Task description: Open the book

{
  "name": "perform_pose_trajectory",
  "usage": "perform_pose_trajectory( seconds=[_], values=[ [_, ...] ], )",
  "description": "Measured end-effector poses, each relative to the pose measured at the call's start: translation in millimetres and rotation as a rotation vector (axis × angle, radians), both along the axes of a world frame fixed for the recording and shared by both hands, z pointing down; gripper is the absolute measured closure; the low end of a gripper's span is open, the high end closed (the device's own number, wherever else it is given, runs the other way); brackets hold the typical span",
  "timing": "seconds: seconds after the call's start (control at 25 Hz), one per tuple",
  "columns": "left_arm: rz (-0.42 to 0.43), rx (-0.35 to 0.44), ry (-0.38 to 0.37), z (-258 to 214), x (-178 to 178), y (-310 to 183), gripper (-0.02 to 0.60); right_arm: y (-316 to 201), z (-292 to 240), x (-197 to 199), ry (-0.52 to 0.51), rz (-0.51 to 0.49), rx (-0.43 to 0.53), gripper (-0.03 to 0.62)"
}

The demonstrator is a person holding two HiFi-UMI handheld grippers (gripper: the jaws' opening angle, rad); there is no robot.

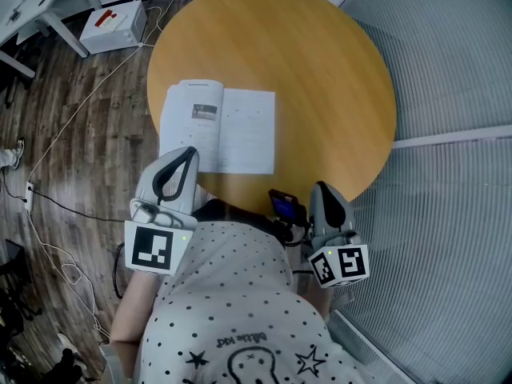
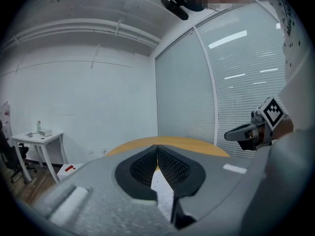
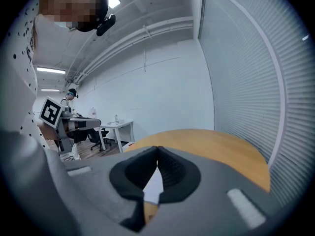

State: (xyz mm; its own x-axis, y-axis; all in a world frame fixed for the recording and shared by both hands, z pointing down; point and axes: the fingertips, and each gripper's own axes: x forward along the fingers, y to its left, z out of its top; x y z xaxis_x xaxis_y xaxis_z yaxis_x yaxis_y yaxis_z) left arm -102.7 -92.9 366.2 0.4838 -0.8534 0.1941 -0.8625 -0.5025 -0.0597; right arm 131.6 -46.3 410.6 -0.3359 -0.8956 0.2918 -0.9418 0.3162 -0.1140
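The book [image 1: 218, 128] lies open and flat on the round wooden table [image 1: 320, 78], toward its near left side, white pages up. My left gripper [image 1: 187, 154] hovers just over the book's near left corner with its jaws shut and nothing between them. My right gripper [image 1: 320, 187] is held at the table's near edge, right of the book, shut and empty too. In the left gripper view the pads [image 2: 170, 165] meet at the tip and a strip of page [image 2: 161, 188] shows below them. The right gripper view shows the same closed pads [image 3: 170, 167] with the page [image 3: 154, 185] beyond.
A white box [image 1: 113, 26] and loose cables [image 1: 60, 138] lie on the wood floor to the left. A glass wall with blinds [image 1: 456, 198] runs along the right. A small white desk [image 2: 37, 137] stands at the far wall. A black device [image 1: 286, 207] hangs at my chest.
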Motion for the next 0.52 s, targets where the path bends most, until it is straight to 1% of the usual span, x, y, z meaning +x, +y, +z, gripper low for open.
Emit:
perform_pose_trajectory(
  seconds=[0.28, 0.4, 0.52],
  values=[
    [0.0, -0.009, -0.012, 6.4, -6.0, 3.9, 0.569, 7.8, 9.9, 2.7, -0.012, 0.017, -0.017, 0.589],
    [0.002, -0.009, -0.002, 10.1, -7.7, 5.4, 0.571, 8.2, 13.4, 5.1, -0.017, 0.023, -0.014, 0.589],
    [-0.002, -0.03, 0.011, 18.1, -13.5, 5.9, 0.569, 1.8, 16.1, 5.9, -0.036, 0.032, -0.01, 0.589]
  ],
)
